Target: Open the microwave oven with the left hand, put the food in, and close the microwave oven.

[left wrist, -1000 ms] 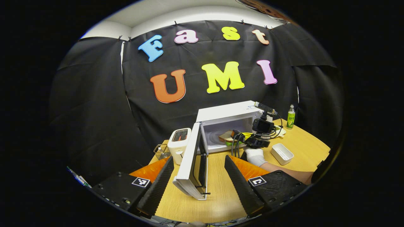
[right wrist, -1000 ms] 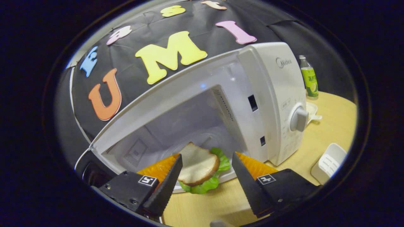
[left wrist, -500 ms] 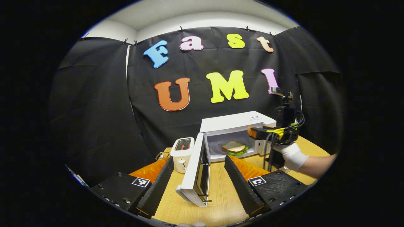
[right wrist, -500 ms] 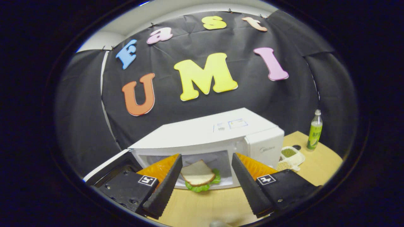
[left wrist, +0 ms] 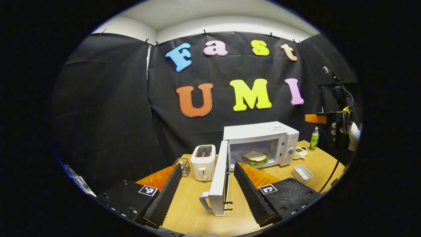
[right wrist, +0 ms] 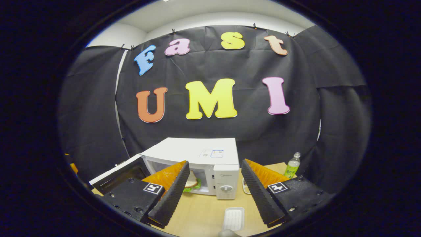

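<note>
With the microwave (left wrist: 260, 141) door (left wrist: 219, 179) swung wide open, the sandwich (left wrist: 255, 157) sat inside the cavity on the turntable, bread slice on top, lettuce sticking out underneath. Microwave stood on the counter (left wrist: 194, 210) towards the back, control panel and dial on its right side. Door hung out towards the left tool's camera, edge-on, handle at its near end, between the two fingers in the left gripper view.

Left tool (left wrist: 205, 192) was wide open, holding nothing; door edge sat in the gap, but neither finger touched it as far as I could tell. Right tool (right wrist: 212, 189) was also wide open and empty, held back from the microwave and above the counter. In the left gripper view the right tool (left wrist: 317, 118) showed far right, raised well above the counter, gripped by a gloved hand (left wrist: 350, 131), cable hanging below it.

In the right gripper view the sandwich (right wrist: 191, 183) was partly hidden behind the left finger, still visible inside the microwave (right wrist: 200, 164).

Around it: white toaster (left wrist: 204, 158) just left of the door, small wire basket (left wrist: 184, 164) beside the toaster. Right of the microwave: small dish with greenish contents (left wrist: 300, 152), green bottle (left wrist: 314, 138) further back, white rectangular tray (left wrist: 302, 172) nearer the front edge, well apart from the microwave.
</note>
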`<move>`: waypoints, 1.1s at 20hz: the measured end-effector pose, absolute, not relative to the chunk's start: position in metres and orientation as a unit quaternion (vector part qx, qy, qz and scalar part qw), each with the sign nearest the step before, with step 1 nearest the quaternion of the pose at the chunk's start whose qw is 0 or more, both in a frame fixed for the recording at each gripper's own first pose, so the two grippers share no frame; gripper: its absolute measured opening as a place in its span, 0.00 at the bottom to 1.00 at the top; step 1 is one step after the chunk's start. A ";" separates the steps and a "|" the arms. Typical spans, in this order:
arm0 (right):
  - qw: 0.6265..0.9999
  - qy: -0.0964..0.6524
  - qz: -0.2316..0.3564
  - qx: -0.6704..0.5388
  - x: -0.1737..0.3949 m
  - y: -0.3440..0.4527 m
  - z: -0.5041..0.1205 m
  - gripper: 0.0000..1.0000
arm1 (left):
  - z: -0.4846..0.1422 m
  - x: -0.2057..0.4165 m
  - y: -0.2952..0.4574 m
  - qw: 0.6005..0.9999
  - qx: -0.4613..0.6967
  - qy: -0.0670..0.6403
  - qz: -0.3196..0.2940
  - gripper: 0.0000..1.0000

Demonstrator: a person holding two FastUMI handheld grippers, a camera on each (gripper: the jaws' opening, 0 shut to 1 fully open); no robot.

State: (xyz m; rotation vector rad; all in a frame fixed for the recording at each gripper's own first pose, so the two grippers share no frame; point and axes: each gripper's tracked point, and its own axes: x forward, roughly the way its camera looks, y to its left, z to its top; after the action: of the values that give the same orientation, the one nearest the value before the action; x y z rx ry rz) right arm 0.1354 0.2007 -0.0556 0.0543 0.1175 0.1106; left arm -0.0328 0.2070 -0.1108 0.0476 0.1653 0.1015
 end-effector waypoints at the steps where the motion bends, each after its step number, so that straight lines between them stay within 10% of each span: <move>1: 0.997 0.059 0.050 0.024 0.124 0.192 -0.052 1.00 | -0.112 -0.033 0.213 0.995 0.028 0.077 0.056 0.95; 8: 0.997 0.068 0.034 0.006 0.064 0.168 -0.027 0.92 | -0.142 -0.030 0.246 0.993 0.034 0.080 0.076 0.67; 17: 0.995 0.089 0.040 0.006 0.034 0.171 -0.042 0.92 | -0.162 -0.029 0.258 0.994 0.032 0.085 0.058 0.00; 22: 0.994 0.104 0.032 0.027 0.027 0.165 -0.050 0.92 | -0.183 -0.024 0.270 0.993 0.025 0.097 0.060 0.00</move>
State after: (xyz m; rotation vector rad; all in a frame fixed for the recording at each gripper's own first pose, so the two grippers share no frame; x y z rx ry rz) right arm 0.0269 0.1654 -0.0497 0.0537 0.2087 0.0645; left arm -0.0240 0.2699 -0.1831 0.0505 0.1945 0.1209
